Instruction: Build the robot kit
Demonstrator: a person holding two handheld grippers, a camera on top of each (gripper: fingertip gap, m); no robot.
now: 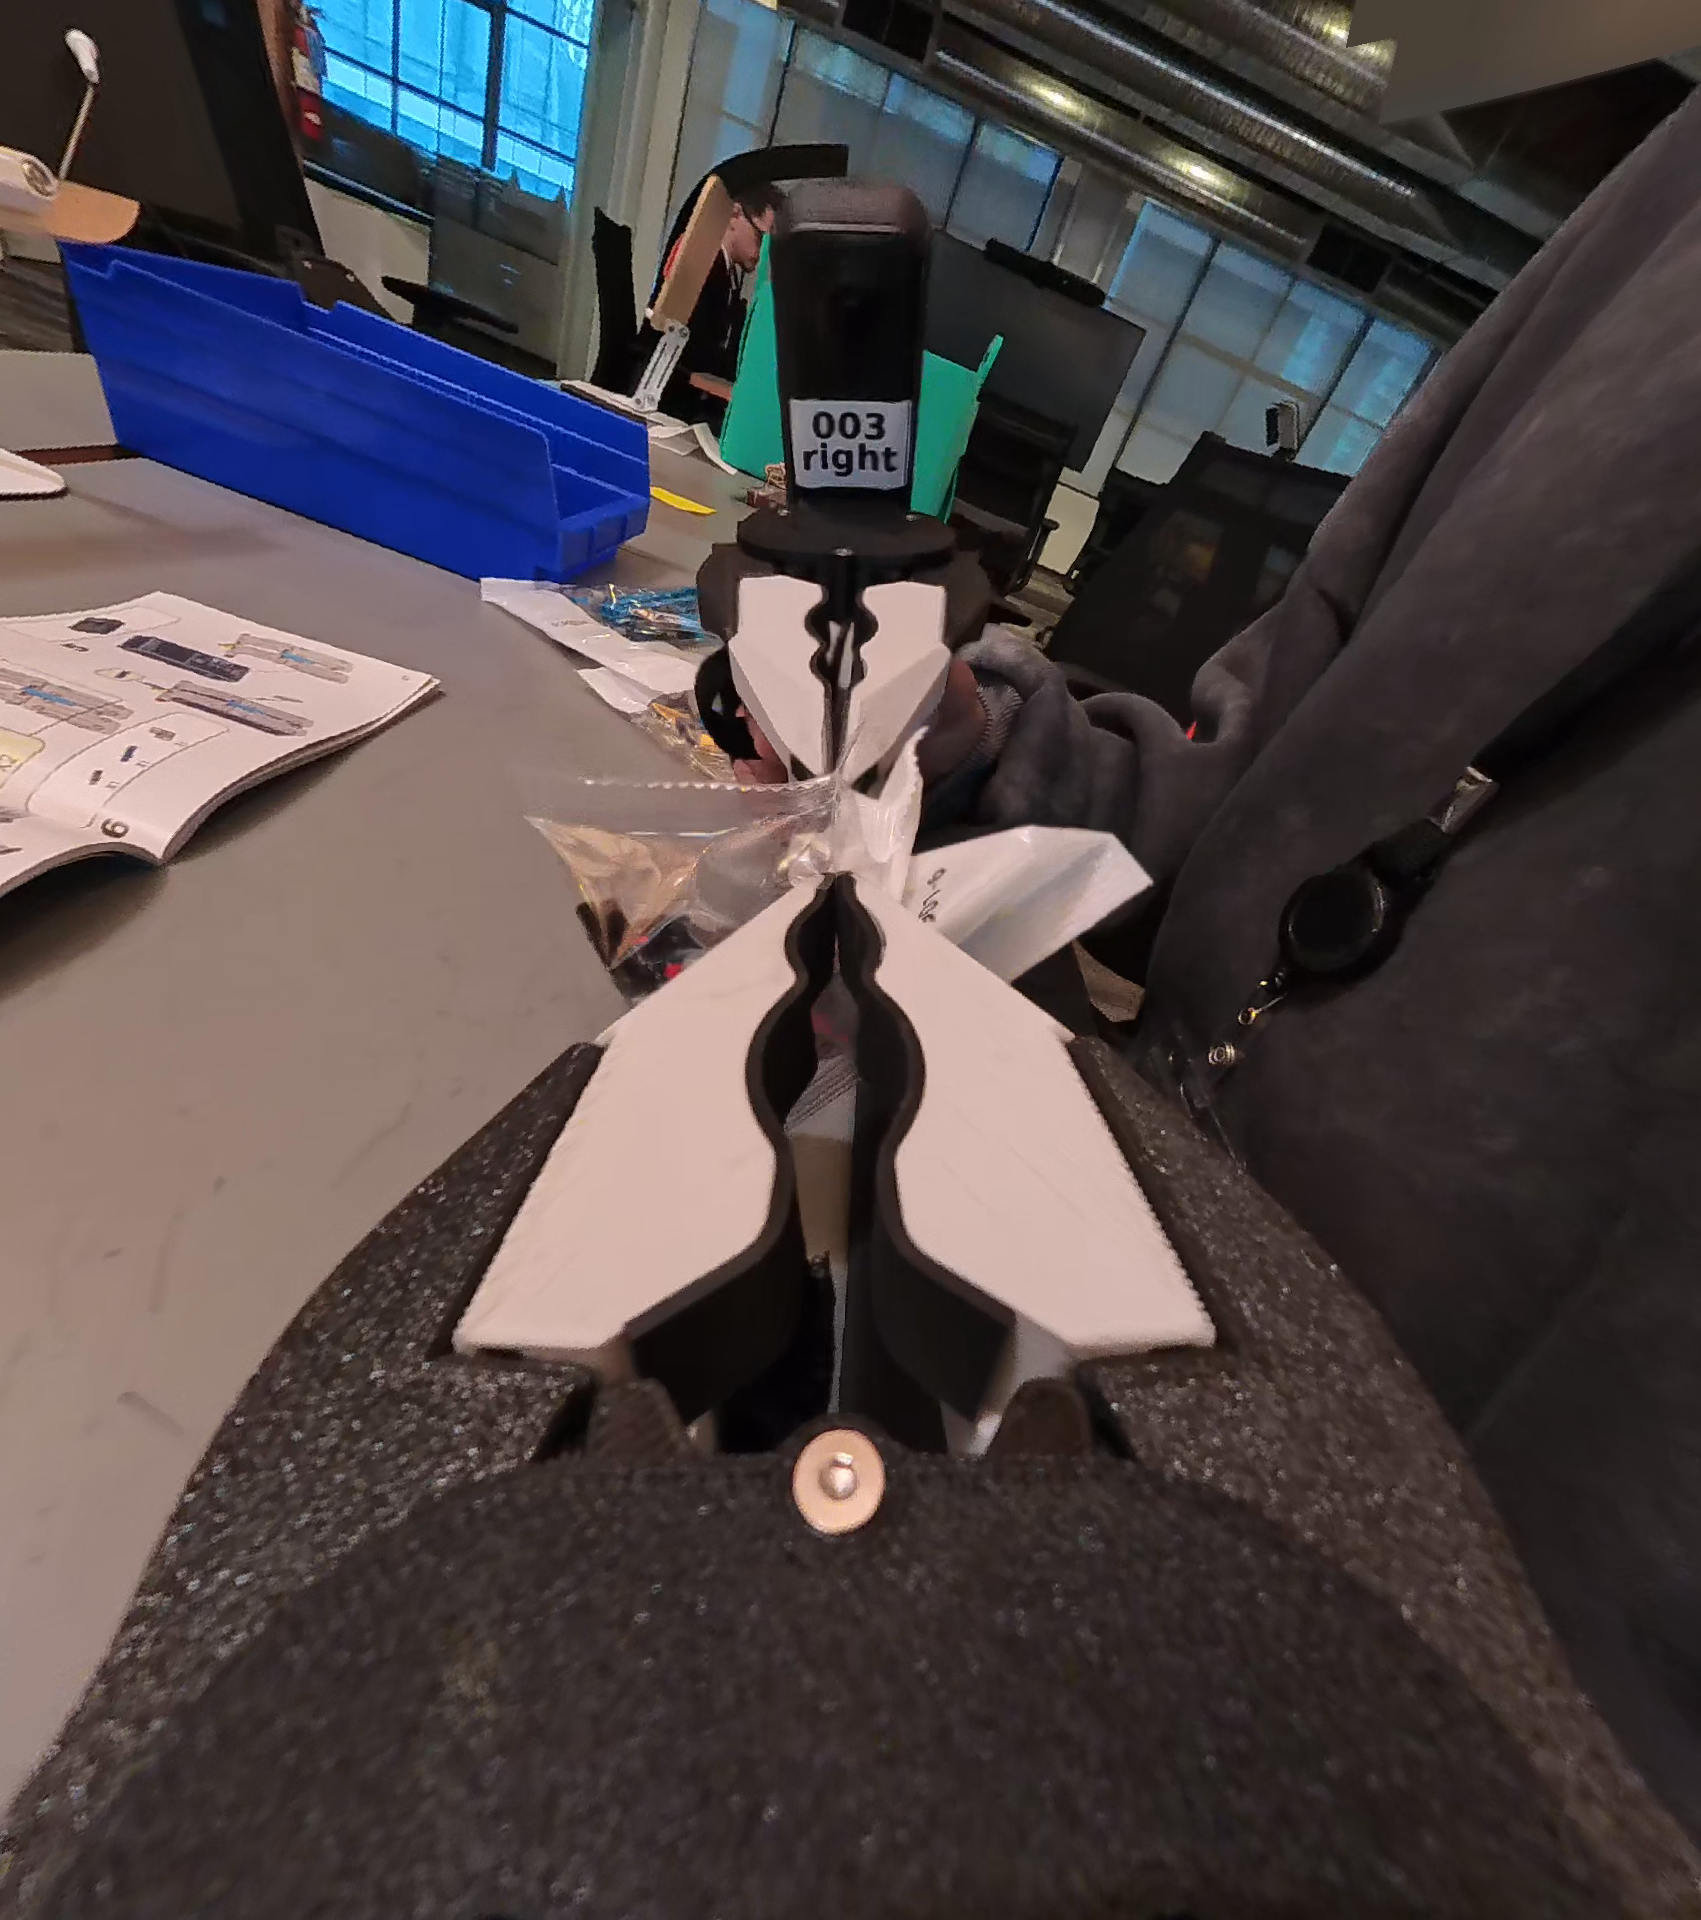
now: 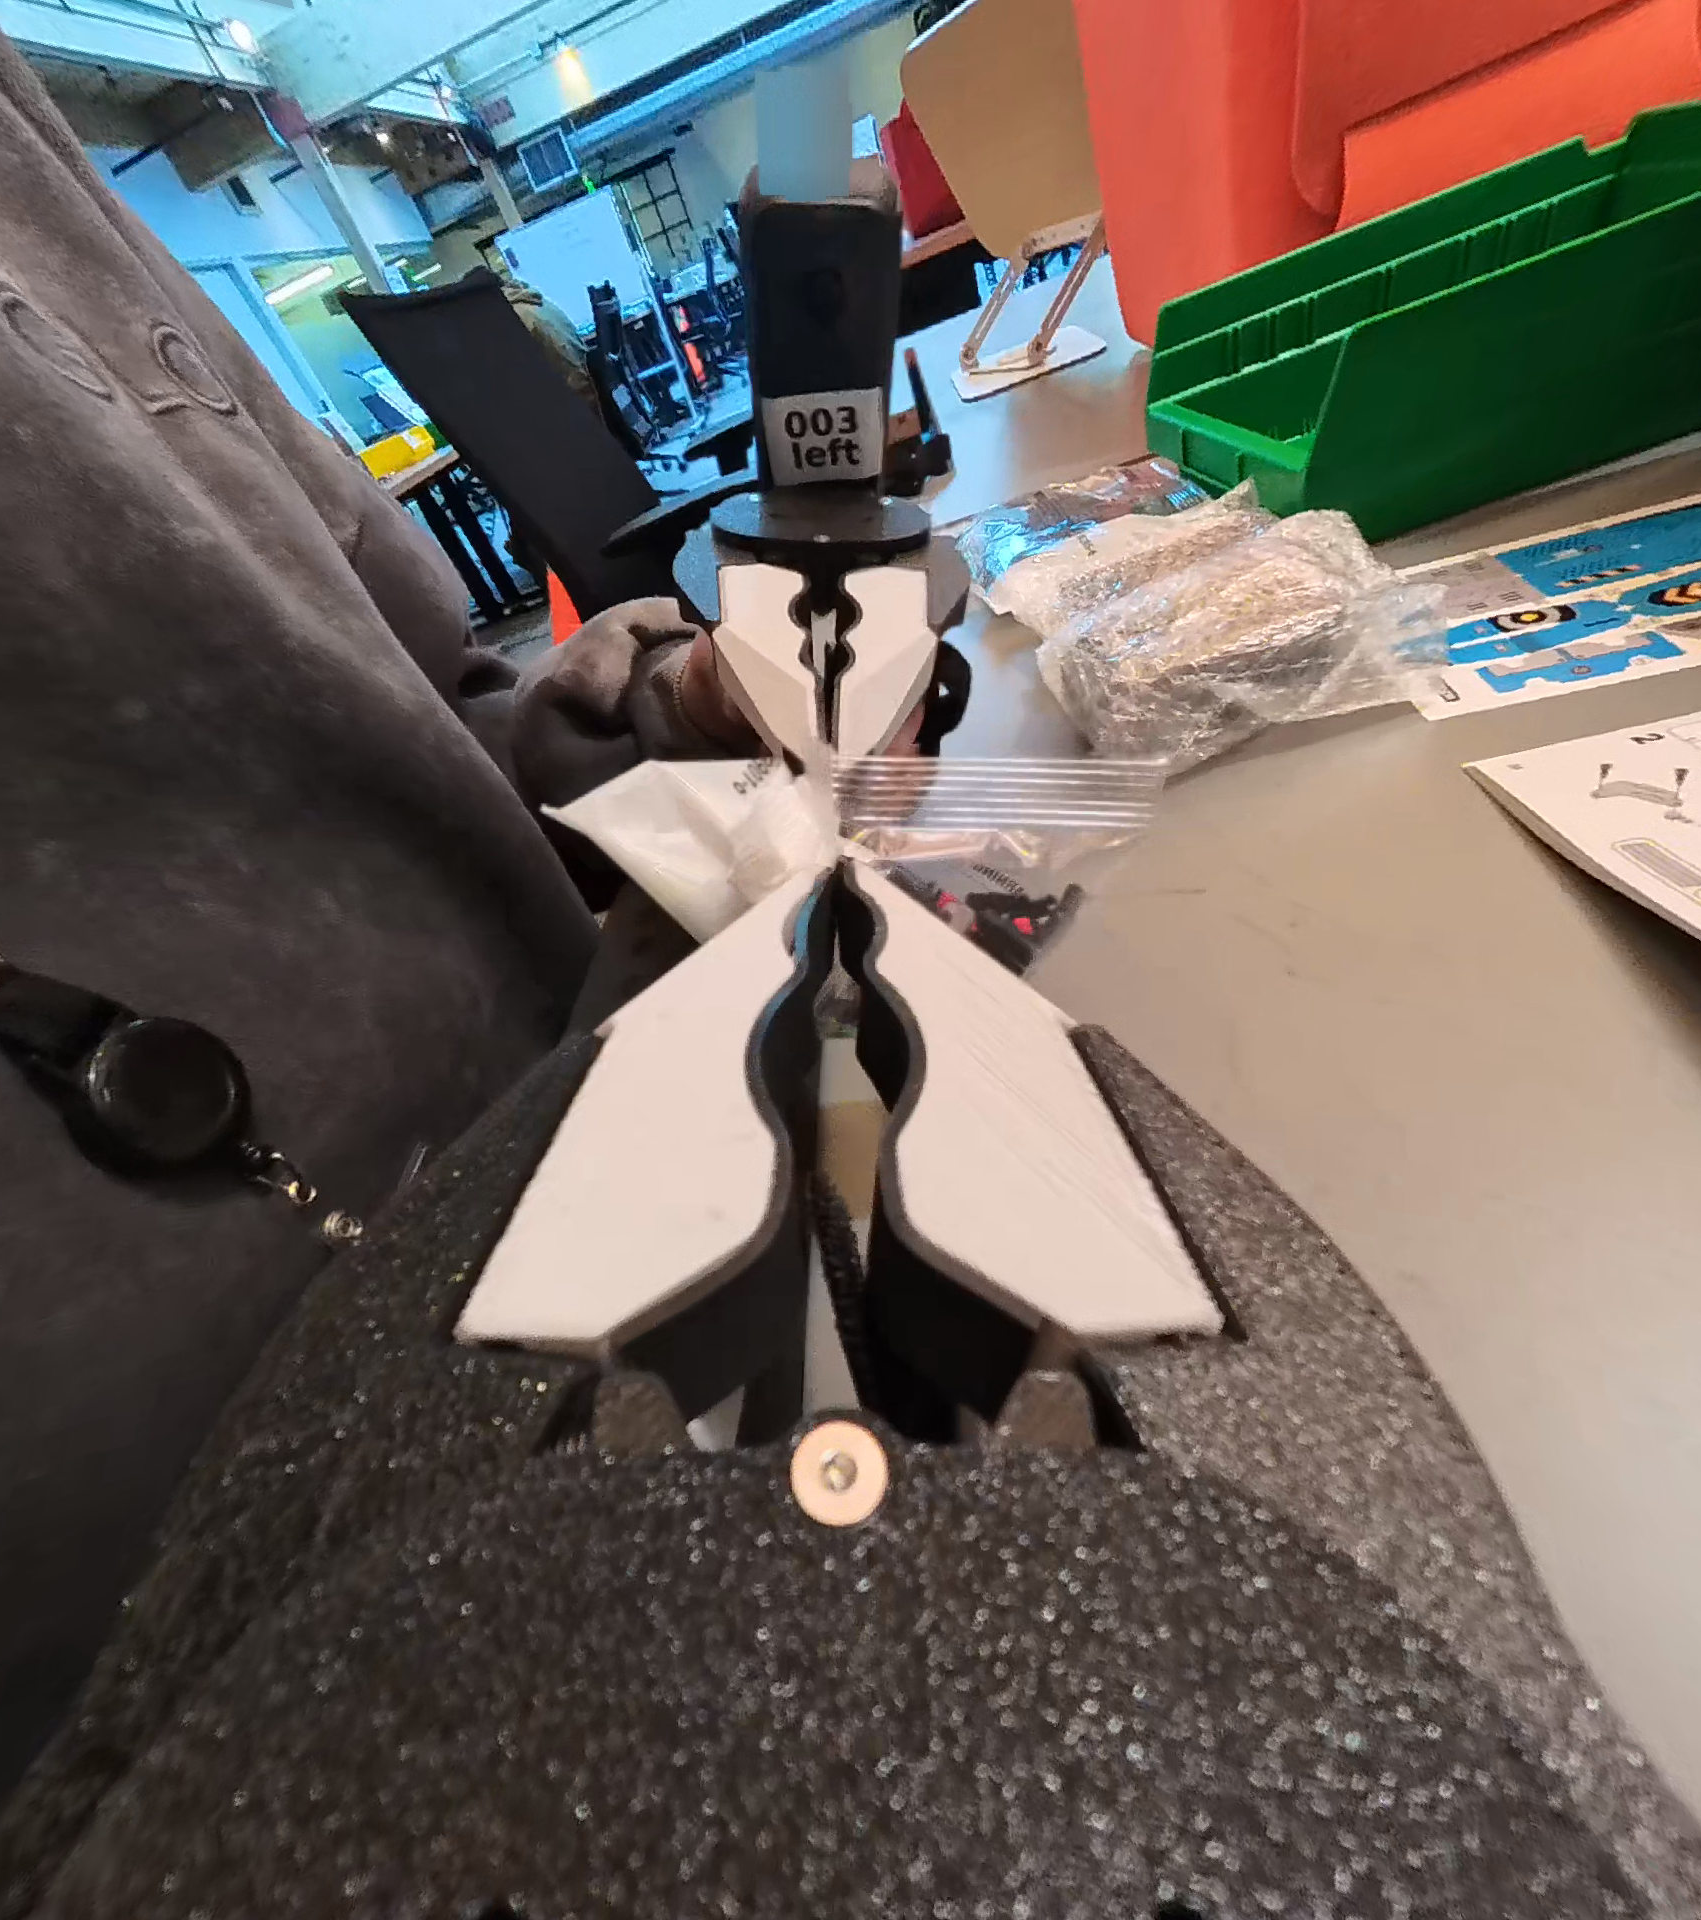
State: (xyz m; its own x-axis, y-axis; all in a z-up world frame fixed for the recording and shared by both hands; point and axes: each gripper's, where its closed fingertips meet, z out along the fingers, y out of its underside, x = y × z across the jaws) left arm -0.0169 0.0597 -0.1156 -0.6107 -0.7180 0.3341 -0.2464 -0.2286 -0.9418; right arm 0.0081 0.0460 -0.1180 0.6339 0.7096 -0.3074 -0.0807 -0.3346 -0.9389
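Note:
A small clear plastic bag (image 1: 680,862) with dark and red small parts inside hangs just above the grey table's near edge. My left gripper (image 1: 838,883) is shut on the bag's top edge. My right gripper (image 1: 830,774) faces it from the far side, shut on the same bunched edge. In the right wrist view my right gripper (image 2: 838,873) pinches the bag (image 2: 991,810) and my left gripper (image 2: 825,753) grips it opposite. The tips nearly touch. A white paper bag (image 1: 1022,894) lies just behind; it also shows in the right wrist view (image 2: 700,831).
An open instruction booklet (image 1: 98,727) lies on the table, with a blue bin (image 1: 358,416) behind. A green bin (image 2: 1469,343), crinkled clear bags (image 2: 1199,613), a sticker sheet (image 2: 1615,603) and a page (image 2: 1677,831) show. The person's dark sleeve and torso (image 1: 1552,831) are close. Both grippers' tips are close together, under 4 cm apart.

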